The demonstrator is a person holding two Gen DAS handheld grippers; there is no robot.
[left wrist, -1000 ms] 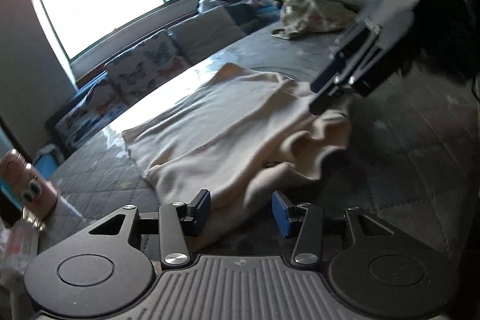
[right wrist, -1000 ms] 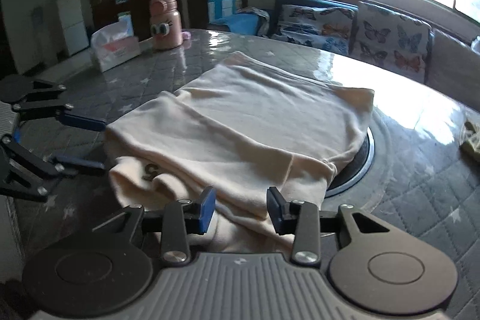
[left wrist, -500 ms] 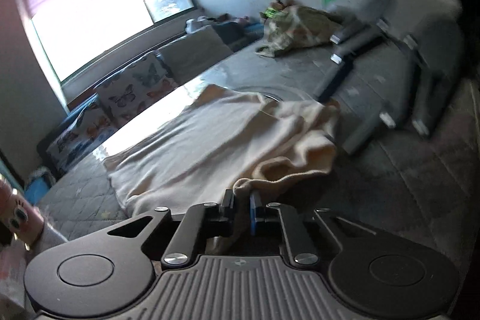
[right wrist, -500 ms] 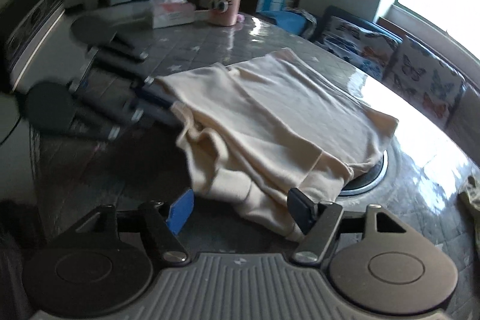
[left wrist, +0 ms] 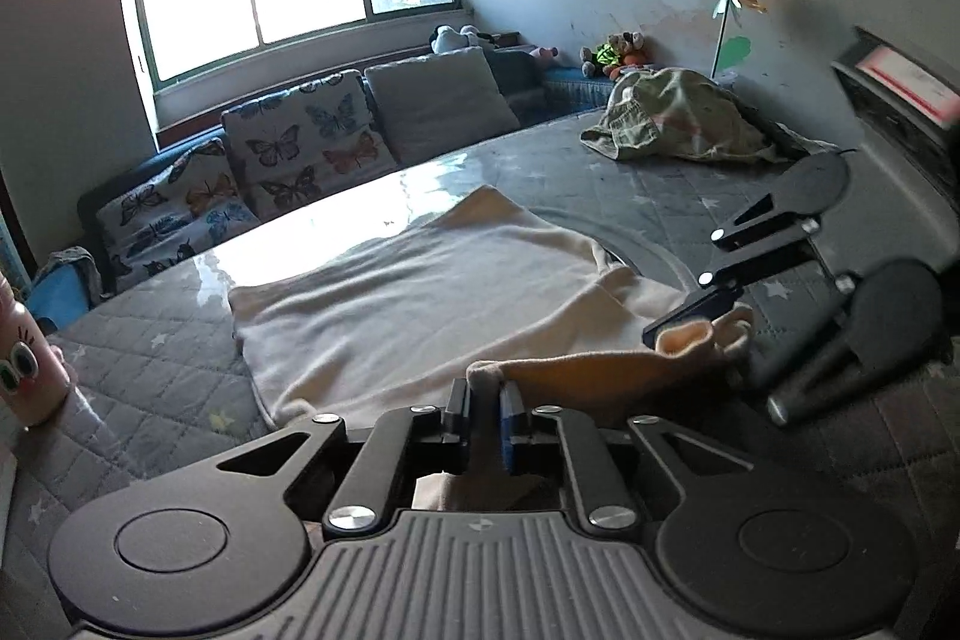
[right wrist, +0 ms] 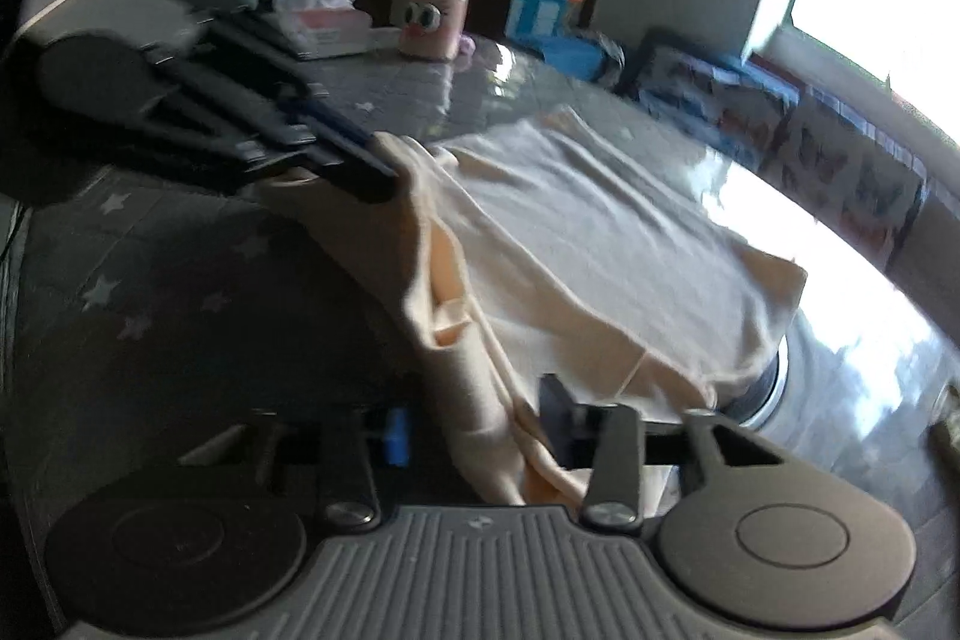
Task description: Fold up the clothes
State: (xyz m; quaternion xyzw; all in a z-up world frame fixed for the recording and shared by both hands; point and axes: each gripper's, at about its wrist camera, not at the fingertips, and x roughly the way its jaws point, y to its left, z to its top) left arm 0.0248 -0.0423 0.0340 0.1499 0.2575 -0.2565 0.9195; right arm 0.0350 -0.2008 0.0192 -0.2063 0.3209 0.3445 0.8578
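On the grey table (left wrist: 150,376), left tongs (left wrist: 485,403) pinch the cream garment's (left wrist: 420,304) edge; right tongs (right wrist: 474,418) straddle it, apart.

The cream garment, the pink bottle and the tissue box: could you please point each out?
cream garment (left wrist: 420,304): left wrist view, flat middle of the cloth.
pink bottle (right wrist: 435,4): right wrist view, its body by the eyes.
tissue box (right wrist: 324,22): right wrist view, its front face.

No text, brand or number can be read in either view; a red-and-white label (left wrist: 906,81) on a dark box and print on a tissue pack (right wrist: 321,17) are blurred beyond reading
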